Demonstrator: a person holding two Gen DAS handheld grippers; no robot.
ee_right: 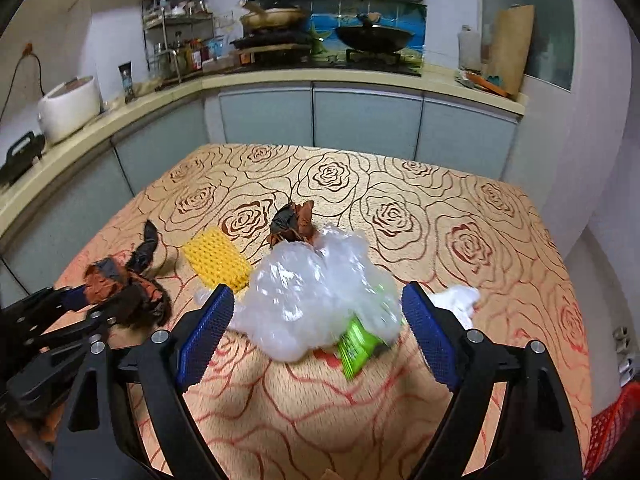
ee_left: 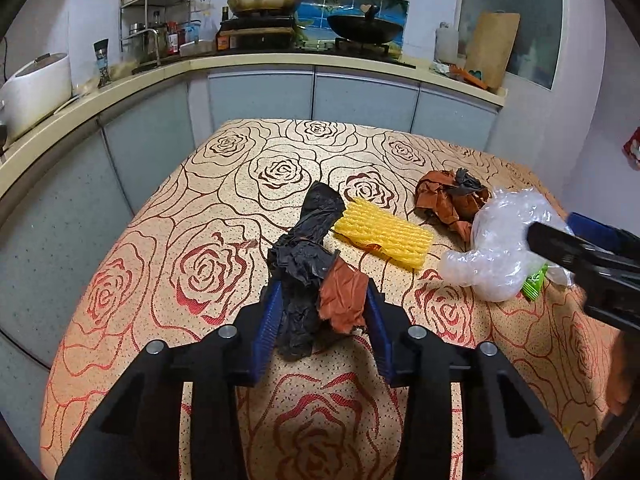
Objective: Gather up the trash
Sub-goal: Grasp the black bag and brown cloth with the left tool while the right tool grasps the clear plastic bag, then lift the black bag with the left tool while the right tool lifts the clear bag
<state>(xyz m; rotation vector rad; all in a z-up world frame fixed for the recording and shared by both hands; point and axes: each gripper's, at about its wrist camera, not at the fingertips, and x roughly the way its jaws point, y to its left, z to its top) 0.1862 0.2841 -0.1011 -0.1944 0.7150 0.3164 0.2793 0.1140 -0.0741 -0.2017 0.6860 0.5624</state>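
Nearest the cameras, the left gripper [ee_left: 324,308] has its blue pads pressed in on a crumpled wad of black plastic and brown paper [ee_left: 316,292], which lies on the table and runs away from the jaws as a long black strip. The right gripper [ee_right: 318,328] stands wide, its pads either side of a clear plastic bag [ee_right: 316,300] without touching it; a green wrapper [ee_right: 356,350] pokes out from under the bag, and a scrap of white paper [ee_right: 458,300] lies just beside the right finger. All of this rests on a table [ee_left: 168,216] covered with a tan cloth printed in red and brown roses. Further along the cloth a yellow foam net [ee_left: 384,236] lies flat between the black strip and the bag, and behind it sits a second crumpled brown and black bundle [ee_left: 452,200]. Beyond the table runs a curved cream counter [ee_left: 256,62] over pale blue cabinet doors [ee_left: 260,94]. On it stand a white rice cooker [ee_left: 38,88] at the left, a wire rack of bottles [ee_left: 160,20], a stove with a pan [ee_left: 264,2] and a dark wok [ee_left: 366,28], and a wooden cutting board [ee_left: 494,48] leaning at the right.
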